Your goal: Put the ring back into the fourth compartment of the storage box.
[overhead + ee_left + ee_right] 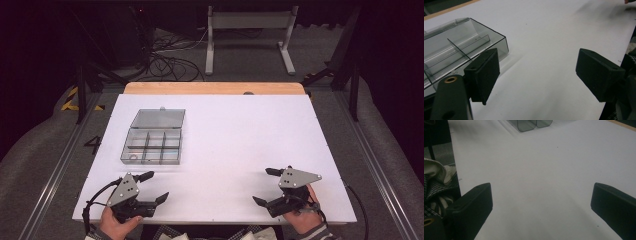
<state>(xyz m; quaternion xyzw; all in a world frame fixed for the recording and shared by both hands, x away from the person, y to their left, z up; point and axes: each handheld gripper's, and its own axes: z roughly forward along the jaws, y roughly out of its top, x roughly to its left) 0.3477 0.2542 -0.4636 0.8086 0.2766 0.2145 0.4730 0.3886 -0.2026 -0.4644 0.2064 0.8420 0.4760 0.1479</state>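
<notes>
One clear smoky-grey plastic compartment box (152,146) sits on the left half of the white tabletop (240,135), toward the far side, its hinged lid (158,119) thrown open and lying flat behind it. Looks light, this one: thin rigid walls, hard and glossy, so I'd call it slippery under the pads and liable to skate across the sheet if nudged. Brittle too, I'd guess; a hard squeeze on a thin divider could crack it. Best hold, to my eye, is across an outer wall or the near right corner, where the rim is stiffest.

Inside, thin dividers split the tray into small cells. Most of them look bare. Down in the near left cell there is a small pale round thing (133,157), too tiny to name. The left gripper view looks straight through the near corner of the box (461,53) and its cells there hold nothing I can make out.

Now the hands. The left gripper (151,188) hovers at the near left edge, just short of the box, jaws spread wide apart and holding nothing. The right gripper (266,186) waits well apart at the near right, jaws likewise wide, nothing between them.
</notes>
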